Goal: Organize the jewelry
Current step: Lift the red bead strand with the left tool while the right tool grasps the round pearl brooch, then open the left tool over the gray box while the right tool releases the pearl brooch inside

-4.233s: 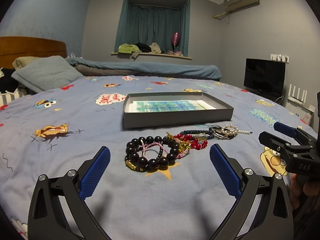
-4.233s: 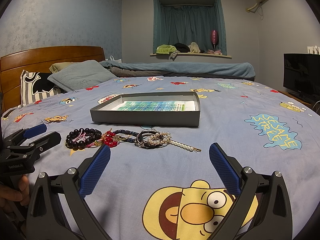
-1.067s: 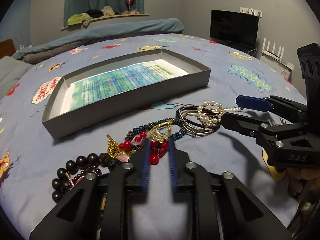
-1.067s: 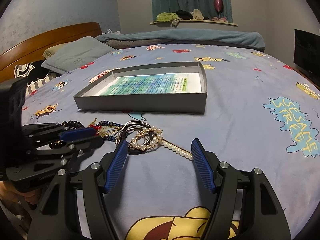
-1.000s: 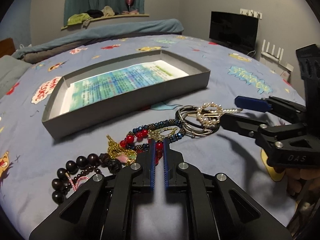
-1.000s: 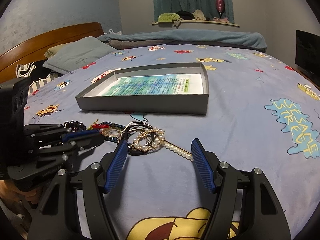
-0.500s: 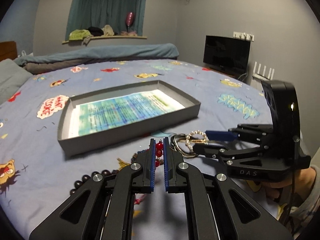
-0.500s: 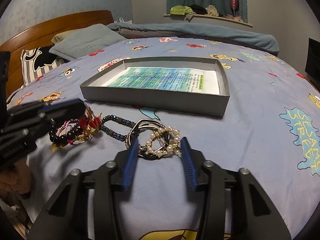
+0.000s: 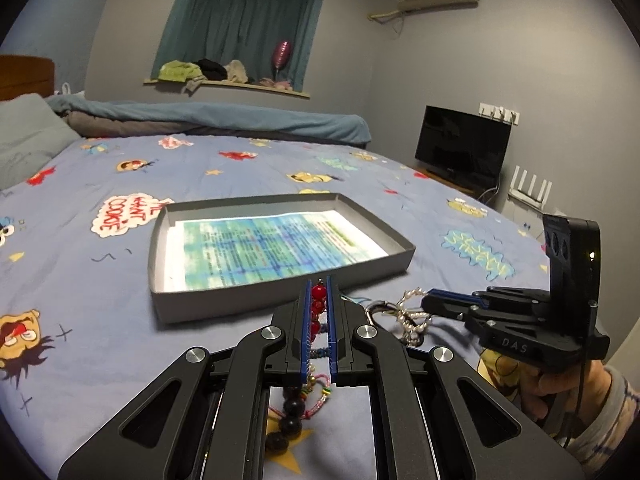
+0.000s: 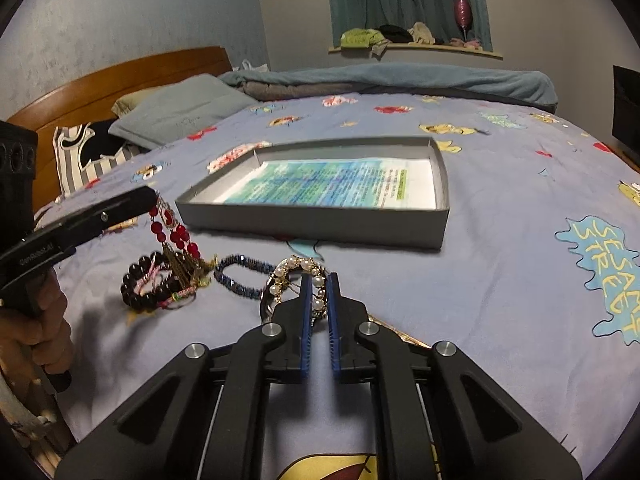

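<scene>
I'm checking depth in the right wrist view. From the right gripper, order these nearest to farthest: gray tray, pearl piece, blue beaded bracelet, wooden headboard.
1. Pearl piece: between the right gripper's fingers, centre.
2. Blue beaded bracelet: just left, lying on the bedspread.
3. Gray tray: ahead, mid-bed.
4. Wooden headboard: far left, behind the pillows.

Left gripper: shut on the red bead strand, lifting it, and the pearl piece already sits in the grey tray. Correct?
Not quite. The pearl piece is not in the grey tray; the right wrist view shows it on the bedsheet, clamped by the right gripper. The left gripper does hold the red bead strand.
</scene>
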Tool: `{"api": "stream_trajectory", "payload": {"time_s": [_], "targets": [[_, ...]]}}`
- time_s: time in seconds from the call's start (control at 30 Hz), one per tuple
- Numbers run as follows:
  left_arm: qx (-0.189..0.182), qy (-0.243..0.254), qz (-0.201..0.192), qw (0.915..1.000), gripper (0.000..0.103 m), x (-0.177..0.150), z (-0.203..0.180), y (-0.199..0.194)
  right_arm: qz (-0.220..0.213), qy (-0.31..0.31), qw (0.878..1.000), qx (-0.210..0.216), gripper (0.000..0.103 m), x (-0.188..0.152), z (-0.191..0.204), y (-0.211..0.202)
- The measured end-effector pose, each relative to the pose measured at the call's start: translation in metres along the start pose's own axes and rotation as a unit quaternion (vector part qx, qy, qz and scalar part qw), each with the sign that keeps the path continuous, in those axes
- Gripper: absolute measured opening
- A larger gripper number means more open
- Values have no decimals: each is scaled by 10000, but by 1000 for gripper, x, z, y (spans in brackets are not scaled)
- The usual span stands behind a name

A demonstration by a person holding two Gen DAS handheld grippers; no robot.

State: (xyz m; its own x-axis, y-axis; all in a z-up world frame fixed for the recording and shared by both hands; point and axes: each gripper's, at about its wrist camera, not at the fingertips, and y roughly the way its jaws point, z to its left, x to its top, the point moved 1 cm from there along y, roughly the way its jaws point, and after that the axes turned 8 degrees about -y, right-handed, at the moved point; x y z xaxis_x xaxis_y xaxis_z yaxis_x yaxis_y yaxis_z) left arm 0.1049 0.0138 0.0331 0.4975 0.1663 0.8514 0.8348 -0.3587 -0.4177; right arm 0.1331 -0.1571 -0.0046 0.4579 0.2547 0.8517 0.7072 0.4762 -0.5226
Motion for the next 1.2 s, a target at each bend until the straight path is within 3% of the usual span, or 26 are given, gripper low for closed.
{"api": "stream_trajectory", "payload": {"time_s": [0.43, 0.97, 1.2], "targets": [[-119, -375, -92, 9992, 8, 30, 16, 0, -302, 202, 9993, -21, 7, 38, -23, -10], [7, -593, -814, 9949, 8, 92, 39, -3, -314, 104, 9994, -48, 7, 80, -35, 25], [80, -621, -675, 9957, 8, 94, 49, 18, -129, 103, 9997, -172, 7, 77, -41, 42]]}}
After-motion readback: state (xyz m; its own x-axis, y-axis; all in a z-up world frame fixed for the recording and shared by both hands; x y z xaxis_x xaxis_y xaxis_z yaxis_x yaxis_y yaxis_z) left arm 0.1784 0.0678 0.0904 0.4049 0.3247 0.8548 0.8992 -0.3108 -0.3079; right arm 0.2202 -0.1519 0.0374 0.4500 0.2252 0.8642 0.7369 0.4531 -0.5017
